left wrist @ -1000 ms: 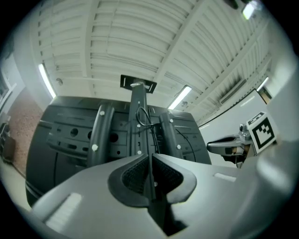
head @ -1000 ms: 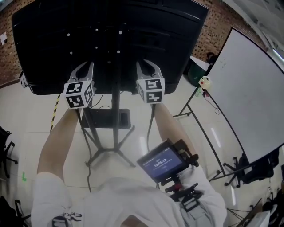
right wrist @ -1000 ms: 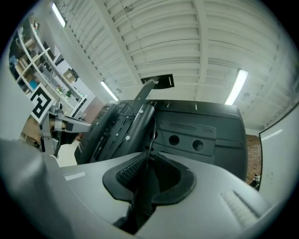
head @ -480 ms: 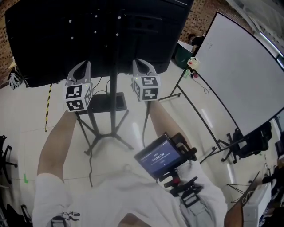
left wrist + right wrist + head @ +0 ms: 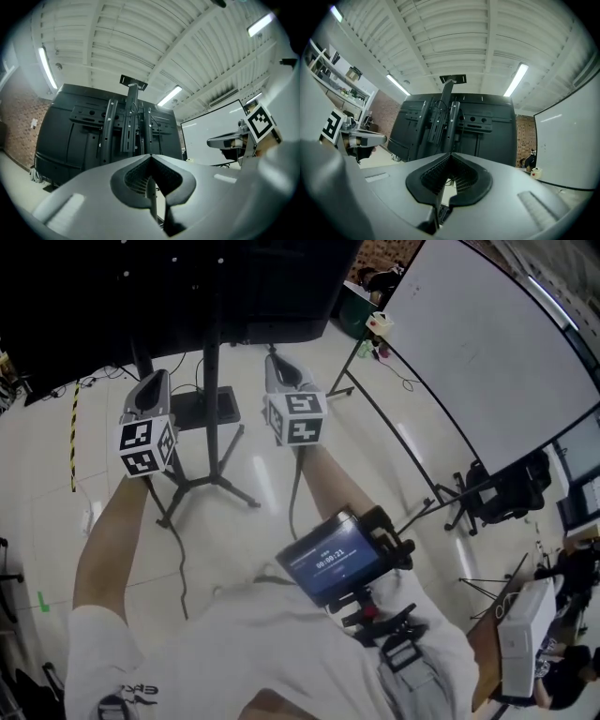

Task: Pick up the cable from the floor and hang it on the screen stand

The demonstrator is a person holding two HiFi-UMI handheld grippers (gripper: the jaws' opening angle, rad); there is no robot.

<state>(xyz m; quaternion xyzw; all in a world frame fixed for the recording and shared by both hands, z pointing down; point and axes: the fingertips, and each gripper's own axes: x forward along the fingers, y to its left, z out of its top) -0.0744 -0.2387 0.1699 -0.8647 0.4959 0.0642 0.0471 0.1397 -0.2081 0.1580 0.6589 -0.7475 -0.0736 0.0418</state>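
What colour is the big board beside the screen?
White; the board shows best in the head view.

A glossy pale tiled floor (image 5: 253, 521) spreads below. A large whiteboard on a black frame (image 5: 469, 343) stands at the right. A red brick wall (image 5: 525, 131) rises beneath a white ribbed ceiling (image 5: 454, 37) with lit fluorescent strip lights (image 5: 516, 79).

The big black flat screen (image 5: 187, 277) on its black metal stand (image 5: 214, 381) is cut off by the top edge of the head view. The tall white board (image 5: 469, 343) runs off the top and right edges. A thin dark cord (image 5: 176, 554) on the pale floor (image 5: 56, 484) slips out of sight behind the person's white shirt (image 5: 234, 652).
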